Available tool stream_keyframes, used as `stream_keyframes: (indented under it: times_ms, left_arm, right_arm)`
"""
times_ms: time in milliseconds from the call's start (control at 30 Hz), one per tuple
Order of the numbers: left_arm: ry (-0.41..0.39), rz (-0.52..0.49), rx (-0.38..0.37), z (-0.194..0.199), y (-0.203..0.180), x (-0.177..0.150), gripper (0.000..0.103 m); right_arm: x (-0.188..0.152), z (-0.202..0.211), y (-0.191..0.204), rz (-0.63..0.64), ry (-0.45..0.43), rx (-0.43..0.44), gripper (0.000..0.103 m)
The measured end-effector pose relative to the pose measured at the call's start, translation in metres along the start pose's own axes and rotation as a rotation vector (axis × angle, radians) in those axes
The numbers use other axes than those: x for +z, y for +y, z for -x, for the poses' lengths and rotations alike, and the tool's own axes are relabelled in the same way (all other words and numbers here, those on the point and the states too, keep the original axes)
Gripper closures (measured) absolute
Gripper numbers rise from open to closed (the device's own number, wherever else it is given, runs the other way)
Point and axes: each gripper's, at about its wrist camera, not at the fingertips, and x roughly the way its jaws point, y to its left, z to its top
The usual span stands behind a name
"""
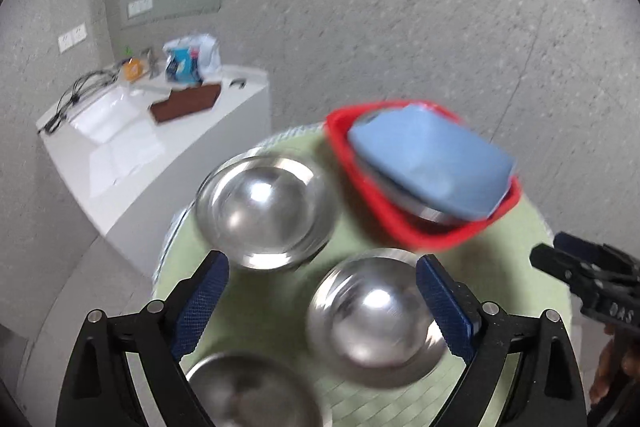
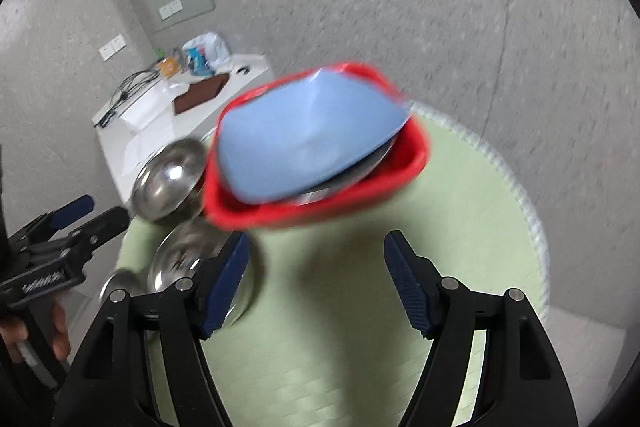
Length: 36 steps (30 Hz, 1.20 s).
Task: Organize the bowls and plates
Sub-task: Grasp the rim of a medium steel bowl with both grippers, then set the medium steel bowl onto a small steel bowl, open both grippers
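Note:
Three steel bowls sit on a round green table: one at the far left, one in the middle, one at the near edge. A red square dish holds a steel plate under a blue square plate. My left gripper is open and empty above the middle bowl. My right gripper is open and empty, just short of the red dish with the blue plate. The views are motion-blurred.
A white counter stands beyond the table at the left with cables, a brown box and bags on it. Grey carpet floor surrounds the table. The right gripper shows at the right edge of the left wrist view.

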Motion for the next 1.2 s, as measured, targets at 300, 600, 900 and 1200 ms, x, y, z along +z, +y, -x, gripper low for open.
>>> stream_keyframes:
  times_ms: [300, 600, 900, 1200]
  left_arm:
    - [0.174, -0.041, 0.016, -0.052, -0.004, -0.018, 0.049]
    - [0.231, -0.046, -0.011, -0.091, -0.021, -0.015, 0.092]
    - [0.130, -0.081, -0.096, -0.043, -0.010, -0.007, 0.092]
    - [-0.029, -0.129, -0.153, -0.022, 0.063, 0.041, 0.091]
  right_arm:
    - [-0.037, -0.066, 0.035, -0.012, 0.150, 0.063, 0.033]
    - [-0.043, -0.100, 0.041, 0.001, 0.245, 0.146, 0.082]
    - [-0.040, -0.060, 0.058, 0.004, 0.181, 0.123, 0.089]
    - [0.003, -0.045, 0.133, -0.032, 0.054, 0.083, 0.089]
